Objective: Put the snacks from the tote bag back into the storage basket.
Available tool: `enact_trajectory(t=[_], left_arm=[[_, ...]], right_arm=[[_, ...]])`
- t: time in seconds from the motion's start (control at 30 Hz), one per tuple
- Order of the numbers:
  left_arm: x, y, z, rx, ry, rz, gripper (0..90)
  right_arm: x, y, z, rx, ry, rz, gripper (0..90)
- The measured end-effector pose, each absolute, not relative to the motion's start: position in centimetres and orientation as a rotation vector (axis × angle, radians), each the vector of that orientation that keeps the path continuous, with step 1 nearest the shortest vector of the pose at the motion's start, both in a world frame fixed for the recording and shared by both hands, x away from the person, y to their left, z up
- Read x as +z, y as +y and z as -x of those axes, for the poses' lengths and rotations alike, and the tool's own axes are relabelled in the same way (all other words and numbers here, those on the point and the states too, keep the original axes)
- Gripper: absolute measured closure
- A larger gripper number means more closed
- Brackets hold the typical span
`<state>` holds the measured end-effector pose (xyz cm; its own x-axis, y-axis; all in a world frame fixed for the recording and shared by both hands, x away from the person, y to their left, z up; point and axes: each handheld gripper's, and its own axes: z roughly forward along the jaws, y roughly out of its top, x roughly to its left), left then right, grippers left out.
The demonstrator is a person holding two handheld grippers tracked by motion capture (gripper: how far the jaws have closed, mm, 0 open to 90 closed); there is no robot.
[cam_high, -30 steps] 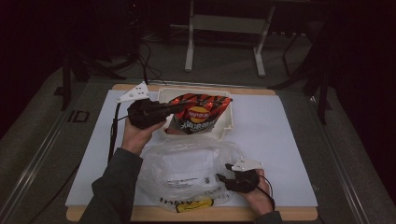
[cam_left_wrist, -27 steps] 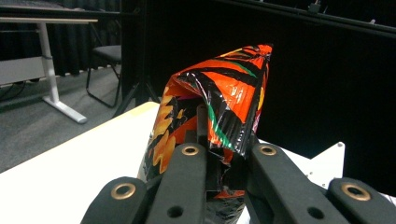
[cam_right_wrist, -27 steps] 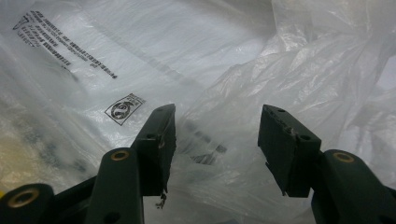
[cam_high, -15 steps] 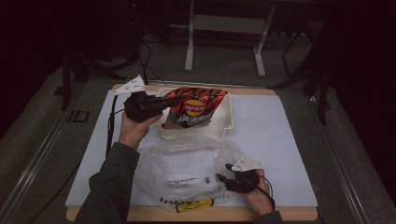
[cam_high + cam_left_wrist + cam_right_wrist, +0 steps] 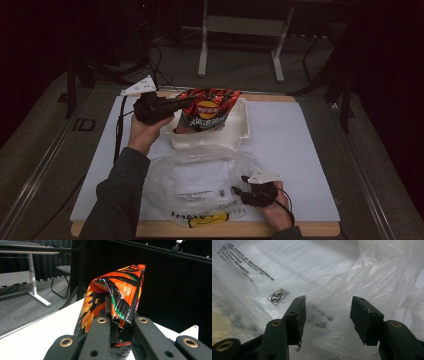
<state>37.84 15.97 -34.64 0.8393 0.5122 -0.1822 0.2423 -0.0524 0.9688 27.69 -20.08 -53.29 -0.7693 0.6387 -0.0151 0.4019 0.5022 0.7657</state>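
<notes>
An orange-and-black chip bag (image 5: pixel 209 110) (image 5: pixel 117 300) hangs over the white foam tray (image 5: pixel 240 137) at the back of the table. My left gripper (image 5: pixel 187 103) (image 5: pixel 121 326) is shut on the bag's left edge, with foil pinched between the jaws. A crumpled clear plastic bag (image 5: pixel 200 182) (image 5: pixel 294 270) with black print and a yellow logo lies at the front. My right gripper (image 5: pixel 237 192) (image 5: pixel 327 315) rests at that bag's right side, jaws open, pointing into the plastic with nothing pinched between them.
The white table top (image 5: pixel 295 150) has a wooden edge at the front. Table legs and a chair stand on the dark floor (image 5: pixel 240 60) behind. A black cable (image 5: pixel 118 130) trails from the left gripper along the table's left side.
My left gripper has carried the chip bag up and toward the back over the foam tray, tilting it more upright. The right gripper has stayed put by the plastic bag.
</notes>
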Motion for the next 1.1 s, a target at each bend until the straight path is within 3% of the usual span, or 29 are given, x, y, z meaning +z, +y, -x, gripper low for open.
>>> enact_trajectory(t=[1.1], left_arm=[[-36.6,16.6,-41.3,0.239,0.688,-1.601,88.0]], right_arm=[[-53.3,-20.2,-27.6,1.131,2.455,-0.874,46.1]])
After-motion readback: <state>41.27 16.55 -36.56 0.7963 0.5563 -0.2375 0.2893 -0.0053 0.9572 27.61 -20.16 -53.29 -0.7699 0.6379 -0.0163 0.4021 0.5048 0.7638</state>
